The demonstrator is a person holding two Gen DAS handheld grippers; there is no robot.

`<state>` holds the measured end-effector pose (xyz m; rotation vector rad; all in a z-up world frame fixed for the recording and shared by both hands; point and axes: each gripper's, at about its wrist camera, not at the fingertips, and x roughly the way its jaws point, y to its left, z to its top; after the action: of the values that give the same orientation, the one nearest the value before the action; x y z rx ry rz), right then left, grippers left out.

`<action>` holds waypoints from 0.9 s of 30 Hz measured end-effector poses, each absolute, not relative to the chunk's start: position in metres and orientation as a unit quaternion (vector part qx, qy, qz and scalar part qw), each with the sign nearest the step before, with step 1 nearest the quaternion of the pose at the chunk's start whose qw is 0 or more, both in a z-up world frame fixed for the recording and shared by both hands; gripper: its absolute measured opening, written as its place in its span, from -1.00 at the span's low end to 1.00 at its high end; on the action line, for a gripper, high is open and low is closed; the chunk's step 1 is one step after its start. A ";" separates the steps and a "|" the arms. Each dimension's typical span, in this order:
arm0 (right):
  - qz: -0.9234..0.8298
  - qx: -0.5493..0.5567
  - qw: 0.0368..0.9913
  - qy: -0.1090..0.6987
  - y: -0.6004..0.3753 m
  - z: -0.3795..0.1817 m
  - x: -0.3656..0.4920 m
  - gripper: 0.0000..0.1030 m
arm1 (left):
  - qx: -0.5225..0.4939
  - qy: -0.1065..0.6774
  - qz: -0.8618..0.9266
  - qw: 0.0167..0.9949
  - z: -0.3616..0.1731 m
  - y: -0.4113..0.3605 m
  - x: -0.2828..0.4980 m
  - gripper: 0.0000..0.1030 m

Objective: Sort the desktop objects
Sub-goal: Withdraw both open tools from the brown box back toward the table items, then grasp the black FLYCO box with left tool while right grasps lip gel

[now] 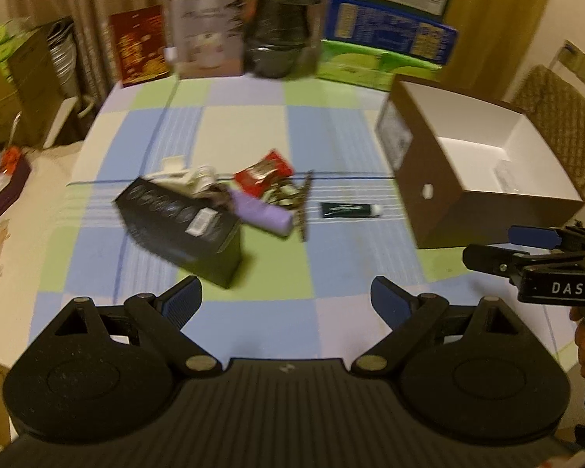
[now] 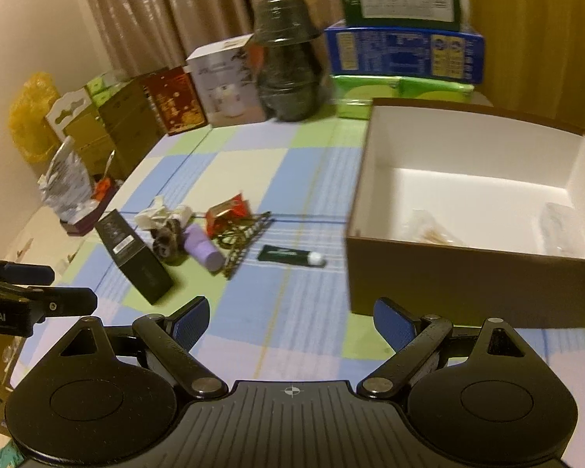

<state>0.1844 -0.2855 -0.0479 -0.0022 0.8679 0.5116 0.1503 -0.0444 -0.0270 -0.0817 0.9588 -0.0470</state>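
Observation:
A heap of small objects lies mid-table: a black box, a purple tube, a red packet, crumpled white paper and a dark comb-like piece. A dark green tube lies apart, to the right. A brown open box stands to the right with clear packets inside. My left gripper is open above the near cloth, nothing between its jaws. My right gripper is open too, in front of the brown box.
A checked cloth covers the table. Cartons, a wrapped dark jar and stacked blue and green boxes line the far edge. A woven chair stands on the right.

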 end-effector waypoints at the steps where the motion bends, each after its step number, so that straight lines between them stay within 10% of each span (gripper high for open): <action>1: 0.249 -0.002 0.875 0.415 -0.280 -0.050 0.185 0.72 | -0.043 0.462 -0.017 0.886 -0.028 -0.040 0.150 0.78; 27: 0.221 0.006 0.871 0.439 -0.228 -0.090 0.218 0.71 | -0.086 0.494 0.100 0.859 -0.091 0.020 0.258 0.78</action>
<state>0.2176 -0.2277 -0.0898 0.0132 0.9179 0.4613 0.2575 0.0198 -0.0914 -0.1802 1.0375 0.2098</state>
